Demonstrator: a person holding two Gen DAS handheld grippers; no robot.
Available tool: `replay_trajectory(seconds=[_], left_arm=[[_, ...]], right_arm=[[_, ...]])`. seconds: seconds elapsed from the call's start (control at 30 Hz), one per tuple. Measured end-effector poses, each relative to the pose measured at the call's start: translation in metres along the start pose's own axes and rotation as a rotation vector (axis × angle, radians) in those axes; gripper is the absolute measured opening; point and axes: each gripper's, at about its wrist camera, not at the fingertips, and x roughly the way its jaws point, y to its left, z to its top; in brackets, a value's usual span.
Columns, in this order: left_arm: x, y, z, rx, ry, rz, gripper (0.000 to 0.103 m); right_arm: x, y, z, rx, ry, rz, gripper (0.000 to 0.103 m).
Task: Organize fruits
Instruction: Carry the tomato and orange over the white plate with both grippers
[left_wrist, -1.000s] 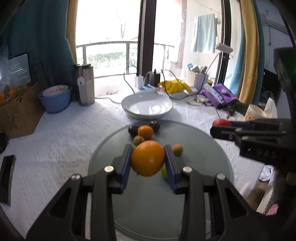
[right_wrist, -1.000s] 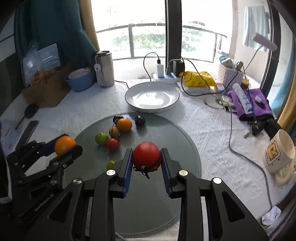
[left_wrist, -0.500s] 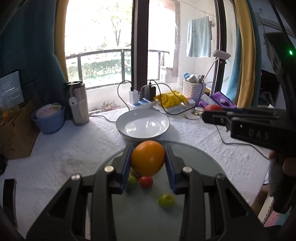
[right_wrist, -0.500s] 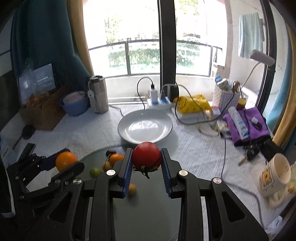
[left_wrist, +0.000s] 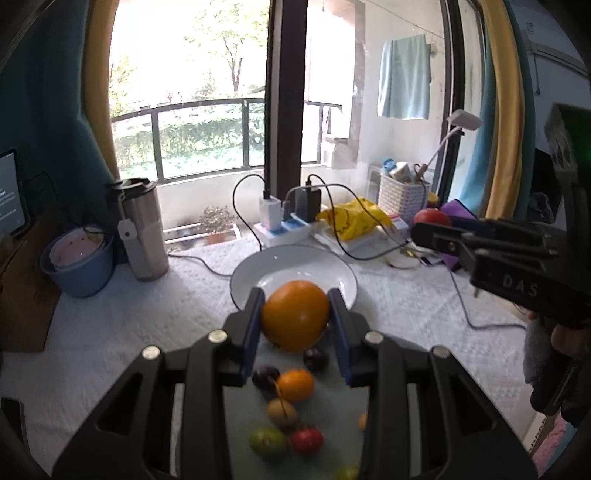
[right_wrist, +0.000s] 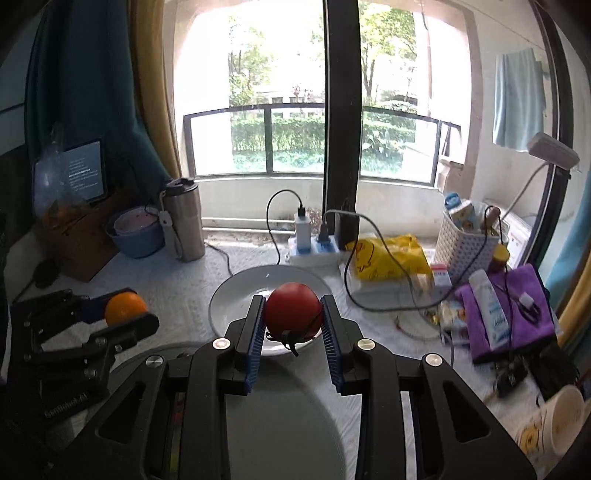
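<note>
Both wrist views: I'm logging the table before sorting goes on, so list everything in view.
orange: one, orange, in left tongs
tomato: one, red, in right tongs
plate: one, white, behind glass disc
glass disc: one, greyish, near edge
small fruits: several, mixed colours, on disc
tumbler: one, steel, left rear
tub: one, blue, beside tumbler
power strip: one, white, by window
bag: one, yellow, right of strip
basket: one, white, right
cloth: one, purple, right
mug: one, cream, near right
left tongs: shut on orange
right tongs: shut on tomato

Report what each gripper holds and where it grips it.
The left gripper clamps the large orange by its opposite sides. The right gripper clamps the red tomato by its sides, stem end hanging downward.
</note>
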Motion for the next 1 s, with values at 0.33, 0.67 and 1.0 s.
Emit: replay_trajectory(seconds=[0.33, 0.67, 1.0], left_arm=[[0.052, 0.001, 0.013, 0.004, 0.019, 0.011, 0.036], [0.118, 0.019, 0.018, -0.036, 0.11, 0.026, 0.036], [0.166, 0.045, 0.024, -0.121, 0.239, -0.03, 0.036]], right_arm=[[0.037, -0.021, 0.001, -0.045, -0.025, 0.004, 0.032], [0.114, -0.027, -0.003, -0.005, 0.073, 0.082, 0.032], [0.183, -0.023, -0.003, -0.008, 0.216, 0.138, 0.032]])
